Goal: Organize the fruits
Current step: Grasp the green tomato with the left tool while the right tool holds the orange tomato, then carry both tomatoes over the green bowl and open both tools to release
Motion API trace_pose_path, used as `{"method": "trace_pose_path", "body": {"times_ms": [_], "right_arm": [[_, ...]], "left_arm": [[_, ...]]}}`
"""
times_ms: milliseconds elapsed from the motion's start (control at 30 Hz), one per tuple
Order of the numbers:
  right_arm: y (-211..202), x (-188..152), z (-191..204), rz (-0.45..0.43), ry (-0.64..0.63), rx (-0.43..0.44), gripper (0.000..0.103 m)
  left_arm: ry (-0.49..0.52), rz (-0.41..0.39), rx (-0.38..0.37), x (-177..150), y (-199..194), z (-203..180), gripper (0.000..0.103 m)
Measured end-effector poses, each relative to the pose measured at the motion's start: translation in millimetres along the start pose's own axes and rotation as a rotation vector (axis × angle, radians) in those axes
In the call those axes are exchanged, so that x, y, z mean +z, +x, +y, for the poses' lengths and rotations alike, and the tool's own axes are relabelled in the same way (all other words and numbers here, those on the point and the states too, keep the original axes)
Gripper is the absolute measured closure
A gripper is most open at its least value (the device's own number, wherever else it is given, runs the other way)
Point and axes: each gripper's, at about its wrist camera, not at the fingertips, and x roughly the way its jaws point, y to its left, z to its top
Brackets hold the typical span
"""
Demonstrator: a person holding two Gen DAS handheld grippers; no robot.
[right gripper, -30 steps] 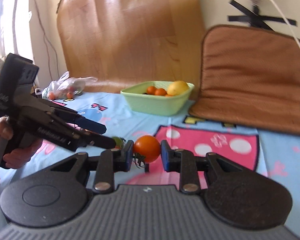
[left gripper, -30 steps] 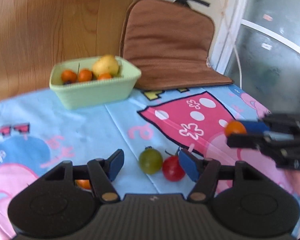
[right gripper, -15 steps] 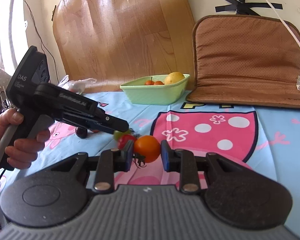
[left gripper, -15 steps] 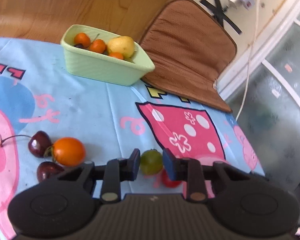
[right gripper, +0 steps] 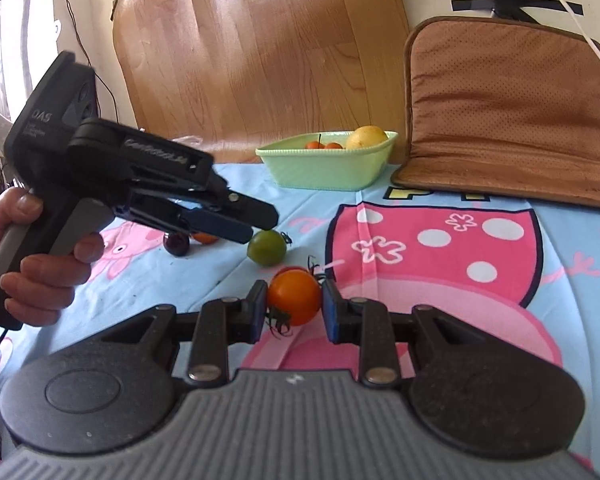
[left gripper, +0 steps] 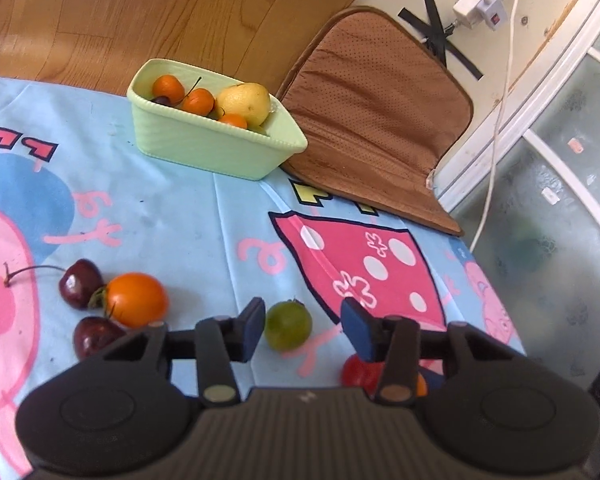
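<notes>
My left gripper [left gripper: 304,328] hovers low over the cartoon tablecloth with its jaws opening. A green tomato [left gripper: 289,325] lies on the cloth between them, close to the left pad and clear of the right one. A red tomato [left gripper: 358,372] peeks out from behind the right finger. In the right wrist view my right gripper [right gripper: 294,309] is shut on an orange tomato [right gripper: 295,298] just above the cloth. The left gripper [right gripper: 256,226], held by a hand, points at the green tomato [right gripper: 267,247].
A pale green bowl [left gripper: 216,148] at the back holds orange tomatoes and a yellow fruit. Two dark cherries [left gripper: 80,284] and an orange tomato [left gripper: 136,300] lie at the left. A brown cushion [left gripper: 380,120] leans on the wall. The table's edge [left gripper: 496,280] runs close on the right.
The left gripper went from wide open to shut around the green tomato, then opened again, and it has rolled. The right gripper, still holding the orange tomato, sank slightly.
</notes>
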Motion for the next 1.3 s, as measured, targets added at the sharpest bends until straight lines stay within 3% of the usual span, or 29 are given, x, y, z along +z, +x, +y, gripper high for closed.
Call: {"method": "trace_pose_path", "body": {"times_ms": [33,67,167,367,467,600,733,800,1300], "right_arm": [[0,0,0,0.001,-0.002,-0.002,0.072],[-1,0,1,0.002,-0.002,-0.005,0.072],[-8,1,4,-0.008,0.006,0.0,0.072],[-17,-3,27,-0.009,-0.015,0.079,0.072],[-12,-7,39,0.013,-0.02,0.117,0.072],[6,-7,49,0.059,-0.041,0.116,0.072],[16,-12,66,0.097,-0.128,0.075,0.071],[16,-15,70,0.093,-0.163,0.053,0.071],[15,-18,73,0.086,-0.171,0.031,0.07]], "left_arm": [[0.007,0.008,0.016,0,6,-1,0.064],[0.01,0.018,0.032,-2,11,-1,0.073],[0.015,-0.001,0.04,-9,8,-1,0.074],[0.059,-0.071,0.008,-45,-55,5,0.074],[0.155,-0.135,0.102,-80,-89,3,0.074],[0.177,-0.163,0.198,-106,-109,14,0.074],[0.126,-0.188,0.224,-114,-112,32,0.073],[0.149,-0.222,0.226,-121,-112,32,0.072],[0.158,-0.233,0.223,-125,-112,31,0.072]]}}
